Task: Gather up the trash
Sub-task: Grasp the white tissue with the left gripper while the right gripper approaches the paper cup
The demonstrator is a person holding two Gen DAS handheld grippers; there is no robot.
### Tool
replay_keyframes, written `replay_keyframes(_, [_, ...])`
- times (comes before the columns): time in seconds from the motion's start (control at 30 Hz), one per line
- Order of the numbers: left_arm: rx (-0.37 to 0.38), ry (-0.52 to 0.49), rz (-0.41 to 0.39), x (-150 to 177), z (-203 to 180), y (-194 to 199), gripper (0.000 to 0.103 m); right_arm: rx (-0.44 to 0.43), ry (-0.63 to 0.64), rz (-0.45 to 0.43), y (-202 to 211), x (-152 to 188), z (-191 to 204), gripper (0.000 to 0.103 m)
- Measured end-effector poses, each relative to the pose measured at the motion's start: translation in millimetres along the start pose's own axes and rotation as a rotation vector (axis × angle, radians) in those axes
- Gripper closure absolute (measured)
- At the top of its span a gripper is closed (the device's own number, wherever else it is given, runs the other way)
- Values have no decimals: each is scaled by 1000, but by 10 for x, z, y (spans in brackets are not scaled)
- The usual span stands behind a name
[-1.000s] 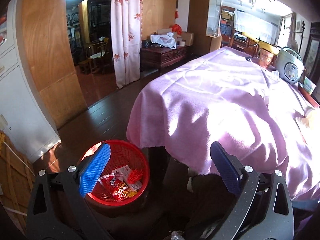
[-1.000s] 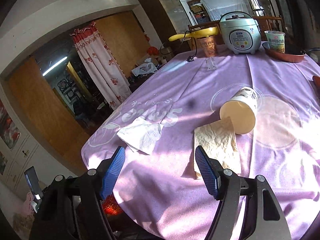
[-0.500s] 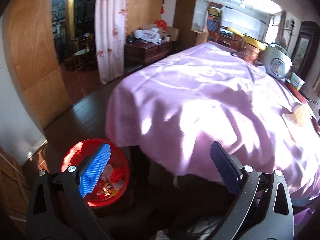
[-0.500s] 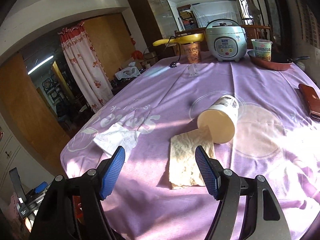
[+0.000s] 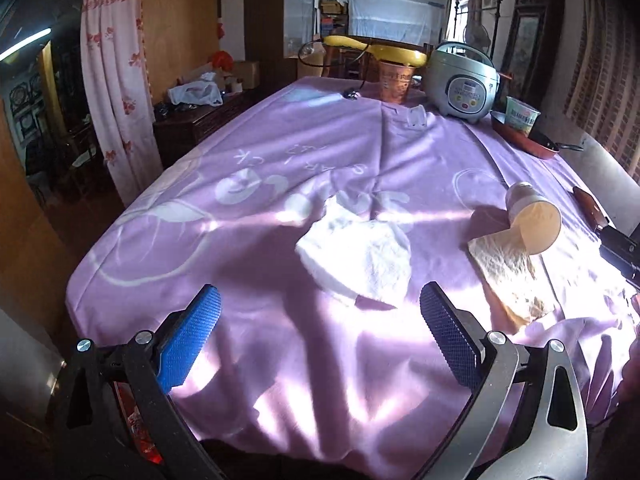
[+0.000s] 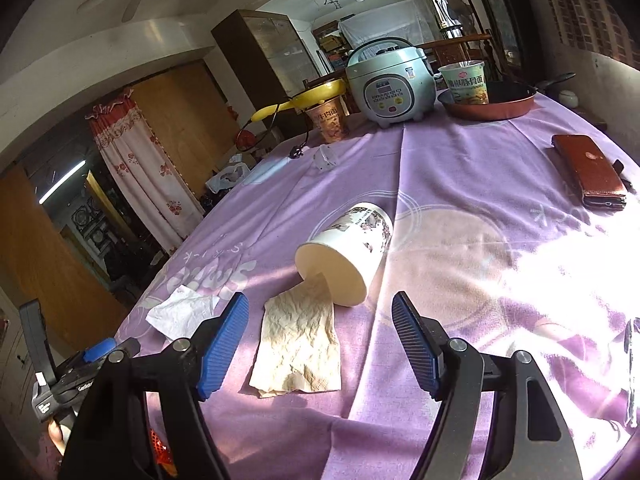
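A white napkin (image 5: 356, 256) lies crumpled on the purple tablecloth (image 5: 280, 168), just beyond my left gripper (image 5: 318, 296), which is open and empty above the table's near edge. To its right lie a stained tan napkin (image 5: 508, 276) and a tipped paper cup (image 5: 532, 216). In the right wrist view my right gripper (image 6: 320, 300) hovers over the tan napkin (image 6: 300, 344), short of the cup (image 6: 348, 252). Its jaws are opening and hold nothing. The white napkin (image 6: 180, 314) sits to the left. A sliver of the red trash basket (image 5: 140, 436) shows below the table edge.
At the far end stand a rice cooker (image 6: 390, 88), a noodle cup (image 6: 466, 82) in a red pan (image 6: 492, 106), and another cup (image 6: 328, 120) under a yellow utensil. A brown wallet (image 6: 588, 172) lies at right. A curtain (image 5: 116, 92) and wooden cabinets line the left.
My left gripper has swung from the red basket on the floor up over the table, facing the white napkin. The right gripper has moved closer to the cup and tan napkin.
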State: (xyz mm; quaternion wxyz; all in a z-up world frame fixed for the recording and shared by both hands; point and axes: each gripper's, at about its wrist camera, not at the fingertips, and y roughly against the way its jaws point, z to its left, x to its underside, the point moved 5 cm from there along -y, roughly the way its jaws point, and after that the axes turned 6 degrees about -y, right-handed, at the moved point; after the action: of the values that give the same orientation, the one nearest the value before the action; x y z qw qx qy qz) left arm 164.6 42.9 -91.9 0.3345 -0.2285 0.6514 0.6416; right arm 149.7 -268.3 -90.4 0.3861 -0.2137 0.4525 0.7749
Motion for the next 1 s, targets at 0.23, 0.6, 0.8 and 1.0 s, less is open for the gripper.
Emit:
replay_keyframes(0.23, [5,29,74,-204,-67,-495,7,-10,-51,7,-71,-27,-187,26])
replay_keyframes(0.6, [74,74,141,-110,-180,-815,59,12,-67,50,-325,-236,-161,19])
replay_keyframes(0.8, [95,82,131,-102,-167,-793,61,-20,-141,148,-701,-379,-169,17])
replay_keyframes(1.0, [98,84,130,-107,-168,-793,61,-9,-172,198,-972,-463,-173,17])
